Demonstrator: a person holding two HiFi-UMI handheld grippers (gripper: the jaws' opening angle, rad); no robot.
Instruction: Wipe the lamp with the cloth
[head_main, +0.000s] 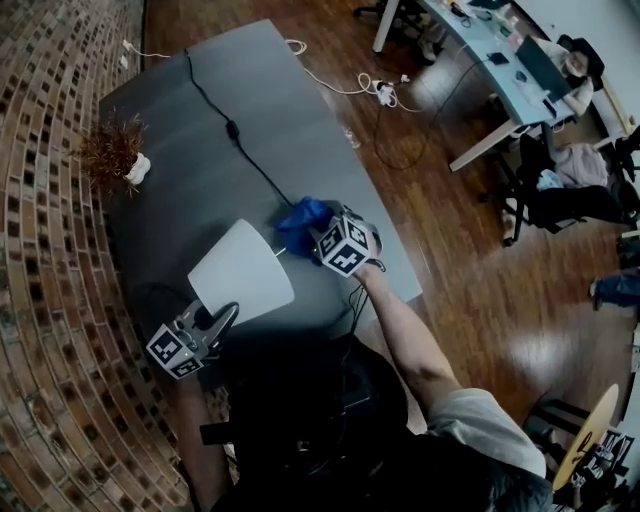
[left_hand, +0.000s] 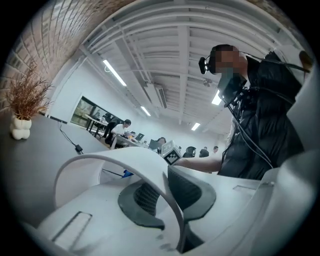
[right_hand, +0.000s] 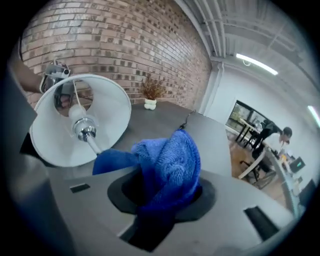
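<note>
The lamp's white shade (head_main: 240, 270) lies tilted over the grey table (head_main: 200, 110), its open end facing my right gripper. My left gripper (head_main: 205, 328) is shut on the shade's rim (left_hand: 125, 160), which passes between its dark pads (left_hand: 192, 192). My right gripper (head_main: 345, 245) is shut on a bunched blue cloth (head_main: 303, 215), and in the right gripper view the cloth (right_hand: 170, 167) sits just in front of the shade (right_hand: 107, 107) and its metal stem (right_hand: 86, 132). The lamp's base is hidden.
A black cord (head_main: 235, 135) with a switch runs across the table toward the cloth. A dried plant in a white vase (head_main: 120, 155) stands at the table's left by the brick wall (head_main: 40, 230). On the wood floor right of the table are a power strip (head_main: 385, 92) and desks (head_main: 500, 60).
</note>
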